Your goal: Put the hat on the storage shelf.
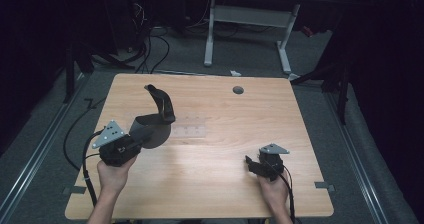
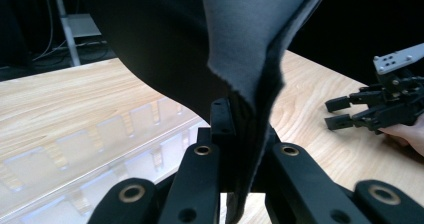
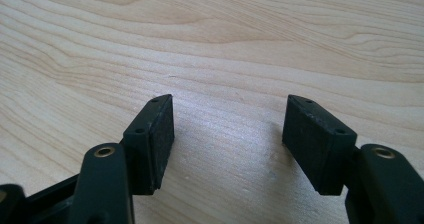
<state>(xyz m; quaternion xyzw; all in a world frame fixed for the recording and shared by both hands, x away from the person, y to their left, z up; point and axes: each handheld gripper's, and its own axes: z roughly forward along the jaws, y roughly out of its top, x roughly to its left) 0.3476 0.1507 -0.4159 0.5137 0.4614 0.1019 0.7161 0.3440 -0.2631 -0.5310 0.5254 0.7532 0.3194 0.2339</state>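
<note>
One grey cloth (image 1: 152, 126) lifted, table (image 1: 225, 184) bare

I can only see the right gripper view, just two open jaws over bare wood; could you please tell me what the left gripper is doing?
Observer: The left gripper is shut on a dark grey cloth, lifted off the table.
Operator: Thank you. Is anything else lying on the table?
Observer: A clear plastic tray lies flat beside the cloth.
Operator: And where is my right gripper relative to all that?
Observer: The right gripper sits near the table's front right, apart from cloth and tray, its jaws pointing left toward them.
</note>
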